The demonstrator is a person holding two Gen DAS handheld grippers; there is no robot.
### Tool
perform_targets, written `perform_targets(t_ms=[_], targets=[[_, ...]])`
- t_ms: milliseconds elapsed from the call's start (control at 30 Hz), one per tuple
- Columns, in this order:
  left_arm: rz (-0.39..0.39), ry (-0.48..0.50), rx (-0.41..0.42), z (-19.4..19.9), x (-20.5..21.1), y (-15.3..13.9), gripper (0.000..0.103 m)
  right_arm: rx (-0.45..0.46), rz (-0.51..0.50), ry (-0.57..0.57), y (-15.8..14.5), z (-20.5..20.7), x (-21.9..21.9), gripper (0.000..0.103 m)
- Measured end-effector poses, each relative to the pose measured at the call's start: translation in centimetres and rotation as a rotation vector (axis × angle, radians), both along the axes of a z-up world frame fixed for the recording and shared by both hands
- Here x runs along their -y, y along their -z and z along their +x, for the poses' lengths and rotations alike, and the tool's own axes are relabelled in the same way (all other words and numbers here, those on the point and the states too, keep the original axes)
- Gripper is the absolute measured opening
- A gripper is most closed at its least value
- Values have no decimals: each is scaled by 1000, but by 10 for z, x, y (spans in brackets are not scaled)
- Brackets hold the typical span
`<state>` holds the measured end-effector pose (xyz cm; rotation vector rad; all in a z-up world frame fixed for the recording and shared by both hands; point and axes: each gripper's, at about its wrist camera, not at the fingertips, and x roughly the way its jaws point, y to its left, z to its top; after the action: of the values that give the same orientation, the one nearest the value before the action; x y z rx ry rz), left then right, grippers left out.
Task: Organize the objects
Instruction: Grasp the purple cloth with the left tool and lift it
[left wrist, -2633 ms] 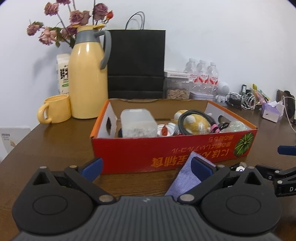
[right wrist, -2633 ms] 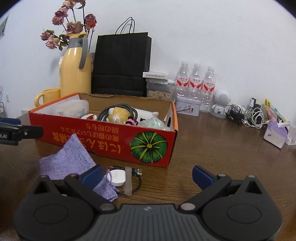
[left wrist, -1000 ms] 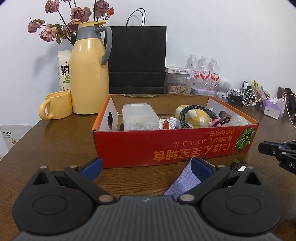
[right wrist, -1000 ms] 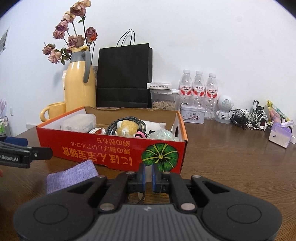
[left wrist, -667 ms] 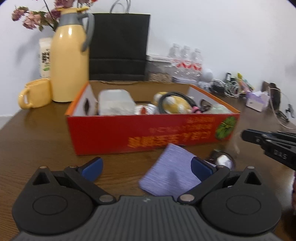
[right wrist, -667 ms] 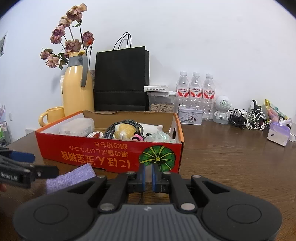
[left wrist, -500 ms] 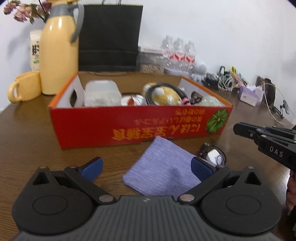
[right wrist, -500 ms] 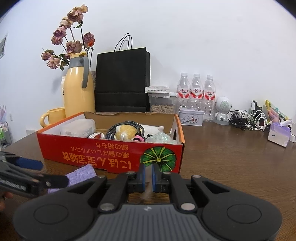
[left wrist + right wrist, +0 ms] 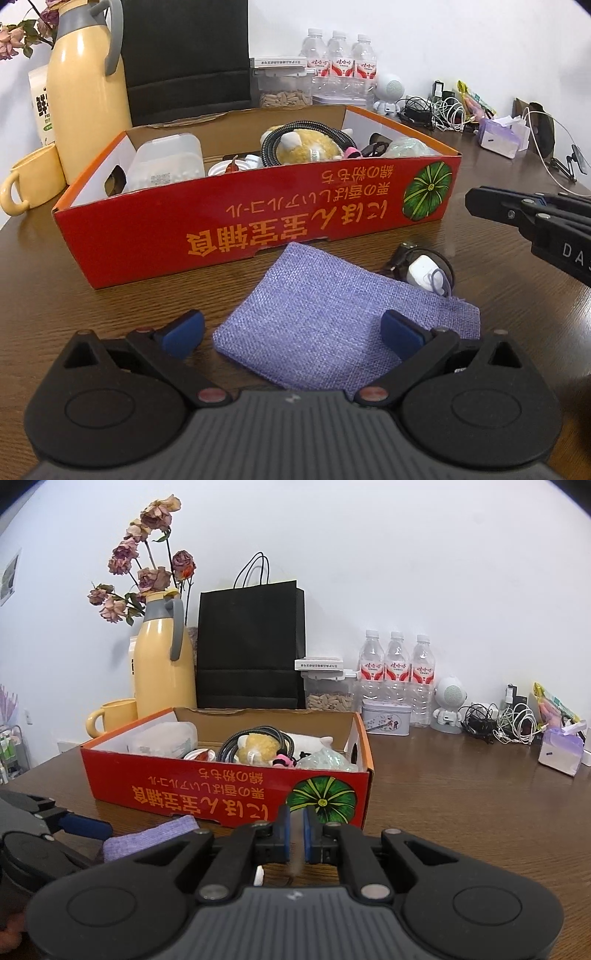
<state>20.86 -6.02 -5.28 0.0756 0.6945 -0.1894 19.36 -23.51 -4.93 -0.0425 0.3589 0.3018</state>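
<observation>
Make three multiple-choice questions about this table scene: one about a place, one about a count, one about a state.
1. Where does the purple pouch lie?
A. inside the red box
B. on the table in front of the red box
C. on top of the black bag

2. How many water bottles stand by the wall?
A. two
B. three
C. five

3. How are the left gripper fingers?
A. spread apart
B. pressed together
C. clamped on a mug

Answers: 1 B, the pouch rests on bare wood before the box. 2 B, three capped bottles stand side by side. 3 A, a wide gap separates them above the pouch.
</observation>
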Motion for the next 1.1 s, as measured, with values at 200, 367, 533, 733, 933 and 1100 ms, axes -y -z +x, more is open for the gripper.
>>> perform_targets(t_ms=[200, 367, 533, 733, 933, 1100], targets=[[-3, -5, -1, 0, 0, -1, 103, 6, 2, -6, 0, -2, 0, 6], [-2, -19, -1, 1, 1, -1, 103, 10, 3, -9, 0, -5, 0, 6], [2, -26, 0, 1, 2, -1, 103, 13, 4, -12, 0, -6, 1, 6], [5, -26, 1, 1, 2, -1, 103, 14, 3, -12, 0, -7, 0, 6], [-9, 13, 37, -12, 6, -4, 65, 15, 4, -13, 0, -7, 0, 6], [-42, 27, 53, -24, 7, -6, 6, 20, 6, -19, 0, -9, 1, 6]])
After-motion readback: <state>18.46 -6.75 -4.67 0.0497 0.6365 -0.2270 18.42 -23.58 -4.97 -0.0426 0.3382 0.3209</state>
